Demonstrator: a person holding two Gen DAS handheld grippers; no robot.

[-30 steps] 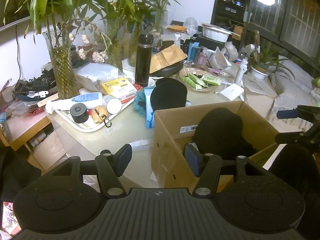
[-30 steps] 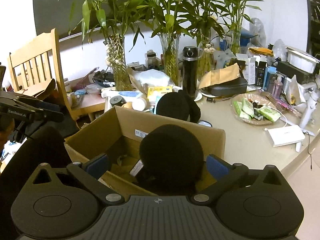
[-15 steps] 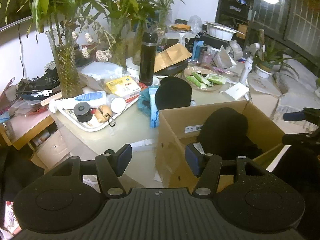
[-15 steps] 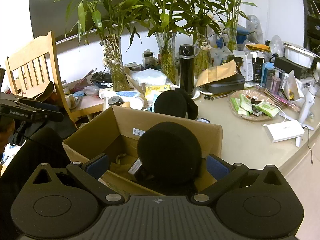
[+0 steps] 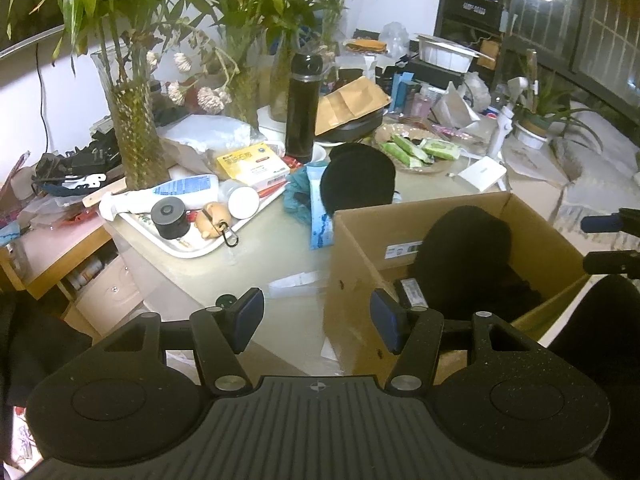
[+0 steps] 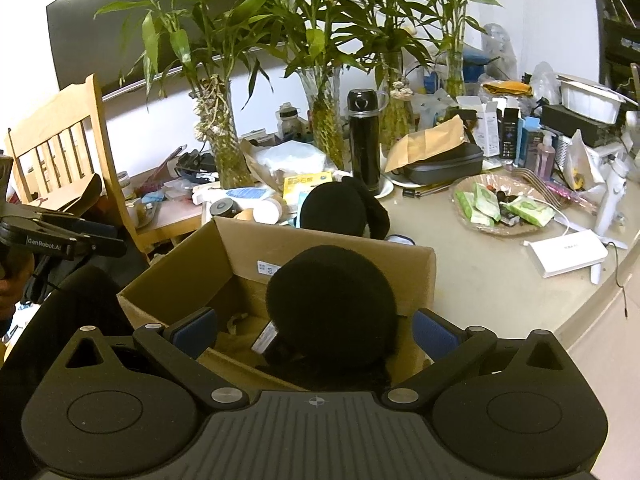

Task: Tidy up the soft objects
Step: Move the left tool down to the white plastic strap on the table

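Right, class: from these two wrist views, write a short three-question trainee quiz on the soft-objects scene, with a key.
1. True or false: a black soft object sits inside the cardboard box.
2. Where is the second black soft object? A) on the table behind the box B) in the white tray C) on the wooden chair
3. Fill in: the left gripper and right gripper both have jaws that are ____.

Key: 1 true; 2 A; 3 open. Neither gripper's pads press on anything.
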